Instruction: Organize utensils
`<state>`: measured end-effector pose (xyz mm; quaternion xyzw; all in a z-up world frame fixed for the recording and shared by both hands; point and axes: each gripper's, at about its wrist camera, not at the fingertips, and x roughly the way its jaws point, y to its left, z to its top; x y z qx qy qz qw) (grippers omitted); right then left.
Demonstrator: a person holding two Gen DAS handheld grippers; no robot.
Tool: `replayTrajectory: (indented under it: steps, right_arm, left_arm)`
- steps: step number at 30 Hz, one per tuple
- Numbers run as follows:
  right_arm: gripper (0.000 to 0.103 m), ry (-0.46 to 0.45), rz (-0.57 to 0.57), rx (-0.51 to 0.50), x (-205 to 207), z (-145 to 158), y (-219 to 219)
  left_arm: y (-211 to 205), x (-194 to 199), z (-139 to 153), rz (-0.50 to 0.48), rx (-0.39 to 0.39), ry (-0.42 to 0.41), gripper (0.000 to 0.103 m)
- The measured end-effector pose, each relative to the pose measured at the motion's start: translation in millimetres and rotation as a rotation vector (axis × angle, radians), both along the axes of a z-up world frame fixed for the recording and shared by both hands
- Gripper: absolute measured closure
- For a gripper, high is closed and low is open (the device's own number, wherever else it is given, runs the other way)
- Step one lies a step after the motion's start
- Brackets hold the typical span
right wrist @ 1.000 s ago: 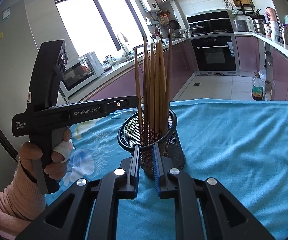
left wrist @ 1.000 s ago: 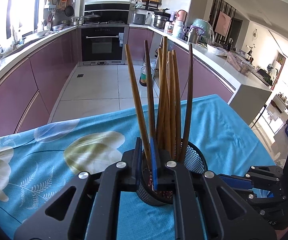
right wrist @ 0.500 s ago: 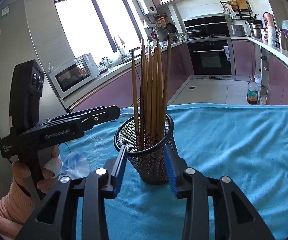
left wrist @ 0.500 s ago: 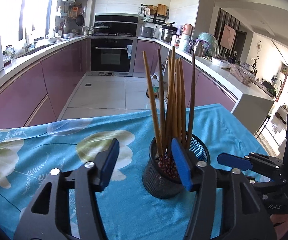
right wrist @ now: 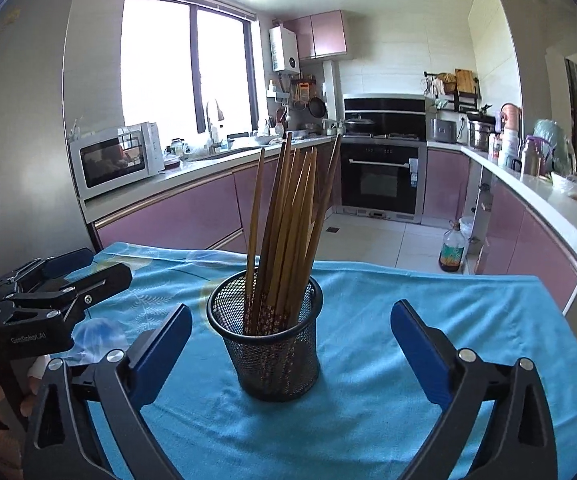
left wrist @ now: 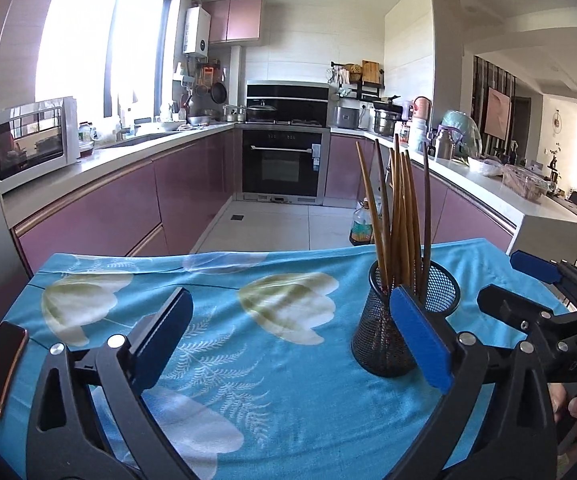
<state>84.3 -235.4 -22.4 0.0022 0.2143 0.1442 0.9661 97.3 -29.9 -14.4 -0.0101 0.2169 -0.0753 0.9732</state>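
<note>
Chopsticks (right wrist: 284, 232) stand bunched, leaning, in mesh holder (right wrist: 266, 344) mid-table toward the right edge of the blue floral cloth (right wrist: 408, 380). Your left gripper (left wrist: 288, 340) & right gripper (right wrist: 288, 352) both have jaws opening wide, nothing pinched; the holder sits between the right one's pads, untouched. Sorting looks done, so next move prob. just calls for backing off w/o tipping it. Phone (left wrist: 0, 364) at left edge is partly cut off; no loose utensils visible.
</note>
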Motion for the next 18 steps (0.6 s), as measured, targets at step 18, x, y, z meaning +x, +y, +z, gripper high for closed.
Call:
replayTrajectory:
  steps: [18]
  right_arm:
    - [0.007,-0.124,-0.035,-0.014,-31.7,-4.0,16.8]
  left_arm:
    - [23.3,-51.4,0.9,0.082,-0.042,-0.162,0.006]
